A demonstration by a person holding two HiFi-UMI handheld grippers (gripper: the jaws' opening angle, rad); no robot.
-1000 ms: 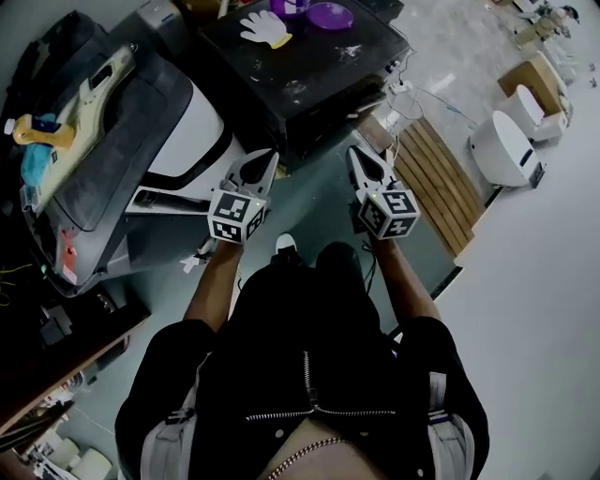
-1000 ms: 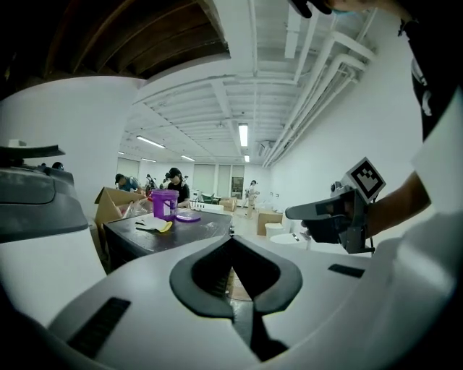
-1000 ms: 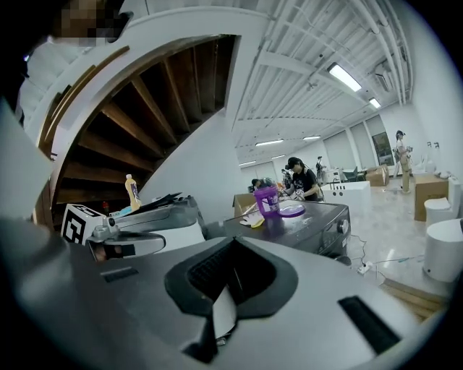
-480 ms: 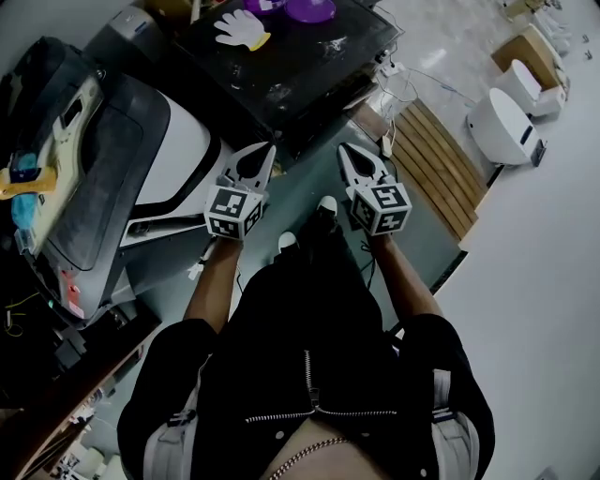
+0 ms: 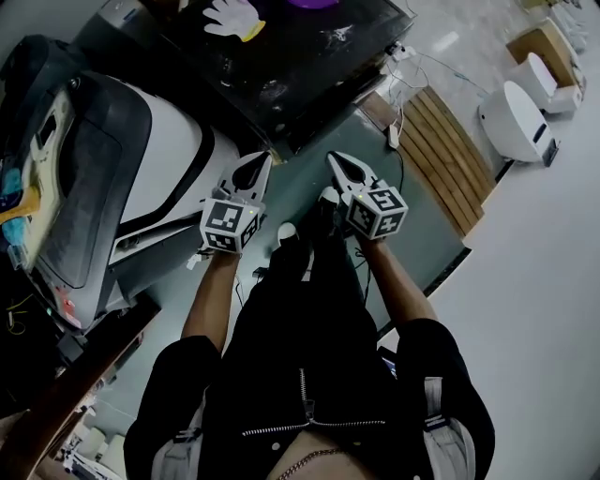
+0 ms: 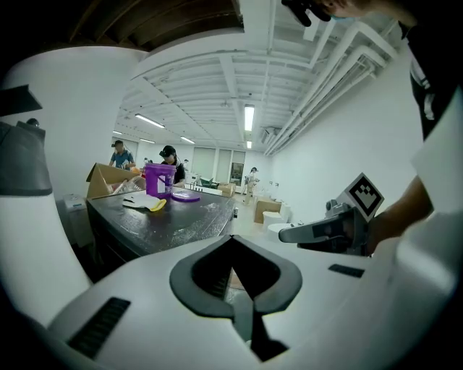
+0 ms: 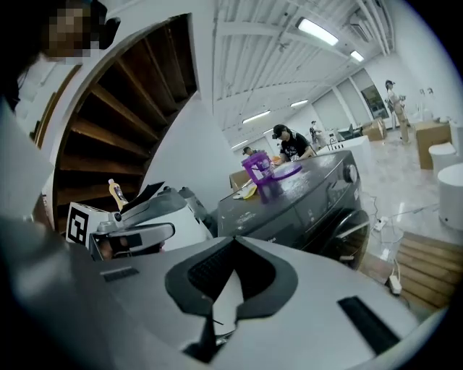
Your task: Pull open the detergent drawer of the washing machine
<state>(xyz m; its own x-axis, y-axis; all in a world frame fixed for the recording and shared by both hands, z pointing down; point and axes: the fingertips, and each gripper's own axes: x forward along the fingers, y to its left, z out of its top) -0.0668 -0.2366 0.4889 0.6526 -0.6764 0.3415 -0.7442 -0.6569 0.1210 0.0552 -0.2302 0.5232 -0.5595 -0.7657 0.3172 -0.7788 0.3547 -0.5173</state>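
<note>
White top-loading machine (image 5: 178, 159): far left in the head view, grey lid closed, bottles lying on its outer edge.
Left gripper (image 5: 255, 167): jaws fully together with nothing between them; held over the floor beside the white machine, tips toward the dark washer.
Washing machine (image 5: 300, 66): dark front-loader straight ahead of both grippers and apart from them; a white glove (image 5: 230, 17) and a purple tub (image 6: 159, 179) sit on its top.
Detergent drawer: somewhere on the washer's upper front panel, which the right gripper view shows with a dial at its right end; the drawer itself cannot be picked out, and neither gripper touches the panel.
Right gripper (image 5: 339, 164): jaws closed tight, empty, level with the left one and near it.
Wooden pallet (image 5: 441, 159): on the floor, right of the right gripper.
White rounded fixture (image 5: 520, 117): beyond the pallet, far right.
</note>
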